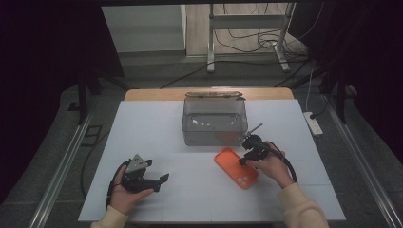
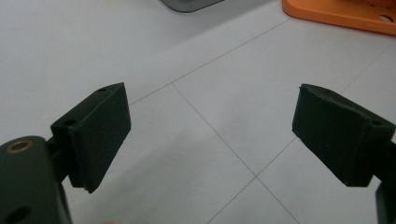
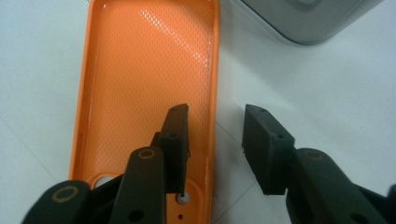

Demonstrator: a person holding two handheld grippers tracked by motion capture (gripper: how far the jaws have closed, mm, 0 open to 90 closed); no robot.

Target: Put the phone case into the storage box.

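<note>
1. Orange phone case: lies flat on the white table, hollow side up, camera cut-out at the end toward the person, just in front of the clear plastic bin and a little to its right.
2. Handling, as judged: a thin moulded shell, very light. The dimpled inner face looks glossy and the walls look flexible, so a hard squeeze across the width may bow it. Not fragile. It could slide on the smooth table if nudged.
3. Place of hold, as judged: one long side wall, one pad inside the shell and one outside, well along the wall for balance. The flat back offers no purchase from above.
4. Right gripper: set over the case's long edge on the bin side. One jaw stands inside the shell above the inner face, the other outside over bare table, with the side wall between them. A gap remains on the outer side, so the pads do not yet pinch the wall.
5. Left gripper: jaws spread wide with nothing between them, resting low over bare table in the person's left hand, well apart from the case.
6. Clear plastic bin: stands upright toward the table's far edge. Its inside looks empty, though reflections make this uncertain.
</note>
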